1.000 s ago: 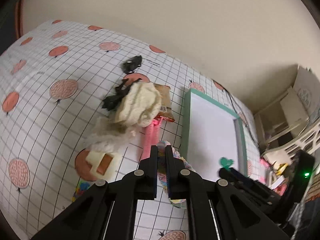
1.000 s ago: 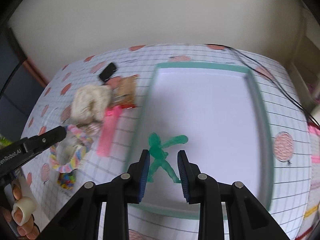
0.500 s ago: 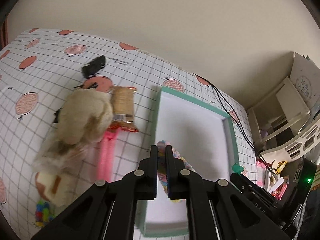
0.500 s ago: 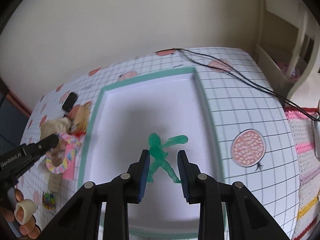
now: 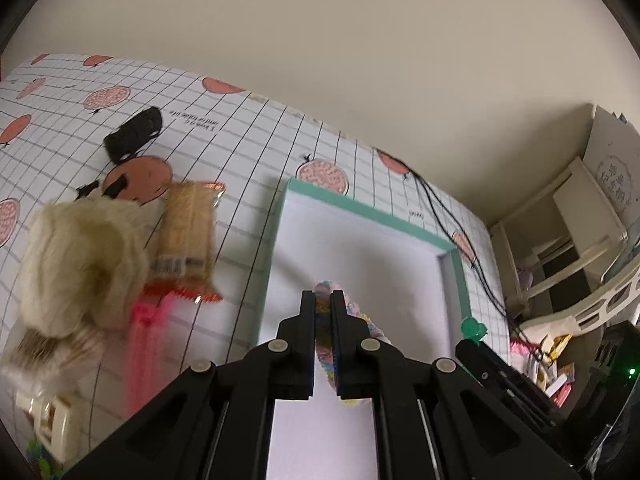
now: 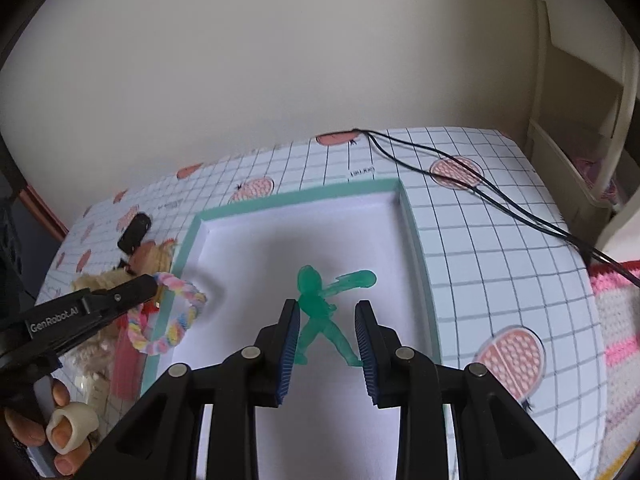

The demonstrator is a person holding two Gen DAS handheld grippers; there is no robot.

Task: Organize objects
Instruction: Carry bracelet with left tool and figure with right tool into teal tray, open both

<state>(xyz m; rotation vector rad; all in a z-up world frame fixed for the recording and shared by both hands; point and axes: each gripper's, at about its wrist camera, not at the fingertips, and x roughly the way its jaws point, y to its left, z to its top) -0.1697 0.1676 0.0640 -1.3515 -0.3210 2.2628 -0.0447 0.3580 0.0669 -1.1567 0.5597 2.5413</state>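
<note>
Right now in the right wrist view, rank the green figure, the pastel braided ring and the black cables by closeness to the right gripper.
1. Green figure: between the right gripper fingers, over the tray.
2. Pastel braided ring: to the left, held by the left gripper at the tray's left edge.
3. Black cables: far right, beyond the tray.

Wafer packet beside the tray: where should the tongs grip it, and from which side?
Grip the wafer packet across its narrow width at mid-length, coming from above. It lies flat and long beside the tray; the fluffy beige toy crowds one long edge, so clearance there looks tight.
</note>
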